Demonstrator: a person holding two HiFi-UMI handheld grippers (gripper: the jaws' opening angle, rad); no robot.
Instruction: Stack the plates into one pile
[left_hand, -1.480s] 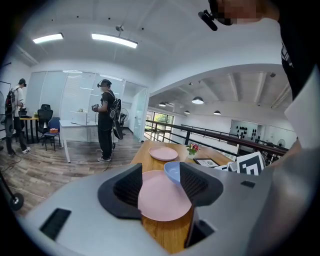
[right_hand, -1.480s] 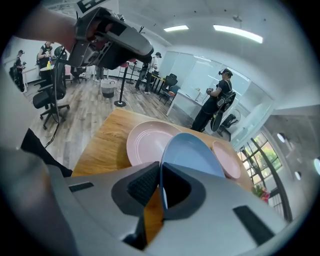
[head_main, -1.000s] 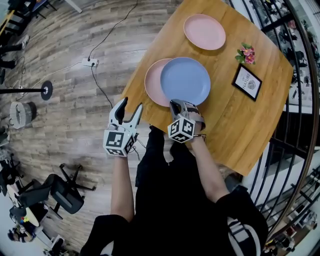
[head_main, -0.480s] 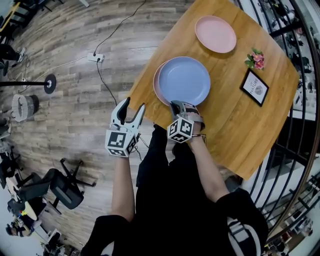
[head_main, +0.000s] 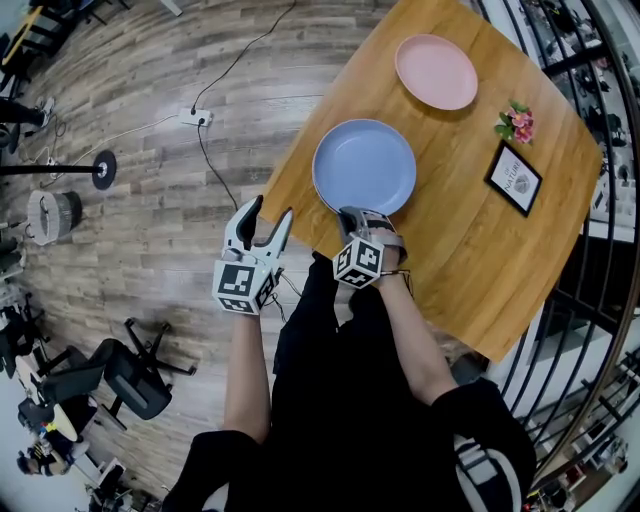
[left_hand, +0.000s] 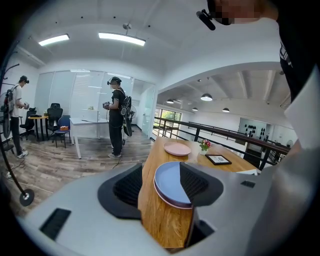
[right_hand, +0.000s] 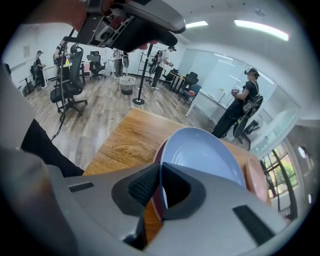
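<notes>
Your right gripper (head_main: 352, 214) is pinching the rim of the blue plate (head_main: 364, 167) at about 6 o'clock on the plate in the head view. The right gripper view shows both pads pressed onto that rim. The blue plate sits over a pink plate (left_hand: 170, 200) near the table (head_main: 460, 250) edge closest to you. It covers the pink plate so fully that only a thin pink edge shows under it in the gripper views. I cannot tell whether it has fully settled. The second pink plate (head_main: 436, 72) lies apart on the table, at about 1 o'clock from the blue one. Your left gripper (head_main: 265, 215) hangs off the table over the floor (head_main: 150, 230), at about 8 o'clock from the blue plate. Its tongs are spread with nothing between them. The flowers (head_main: 517, 122) and the framed picture (head_main: 513, 180) sit off toward 3 o'clock.
</notes>
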